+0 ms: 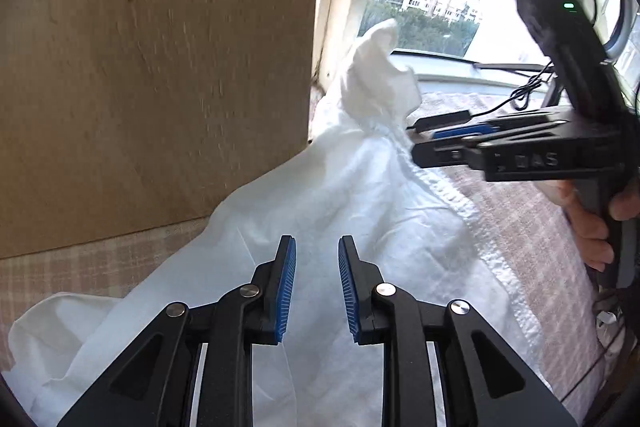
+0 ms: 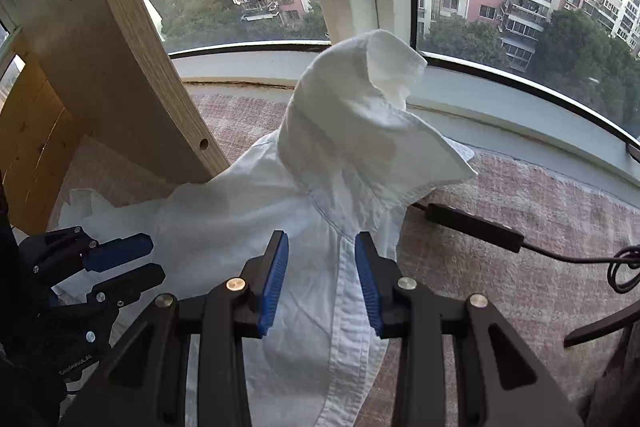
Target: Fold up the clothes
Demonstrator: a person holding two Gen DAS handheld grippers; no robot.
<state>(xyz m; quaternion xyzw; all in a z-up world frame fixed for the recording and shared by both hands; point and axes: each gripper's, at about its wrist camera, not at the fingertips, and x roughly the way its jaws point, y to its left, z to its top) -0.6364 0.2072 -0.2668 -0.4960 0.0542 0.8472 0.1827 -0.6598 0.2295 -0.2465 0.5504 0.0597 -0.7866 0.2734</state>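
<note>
A white shirt (image 1: 352, 195) lies rumpled on the pink plaid cover (image 1: 532, 227), with one part standing up in a peak. In the right wrist view the shirt (image 2: 320, 187) shows its button placket running between my fingers. My left gripper (image 1: 317, 287) is open and empty, held just over the cloth. My right gripper (image 2: 321, 275) is open, with the placket lying between its pads and not pinched. The right gripper also shows in the left wrist view (image 1: 448, 143), beside the shirt's peak. The left gripper shows in the right wrist view (image 2: 124, 267), open at the shirt's left edge.
A plywood panel (image 1: 160, 67) stands upright at the left, close behind the shirt. A black power brick with its cable (image 2: 476, 227) lies on the cover to the right. A window sill (image 2: 500, 99) and large windows run along the far side.
</note>
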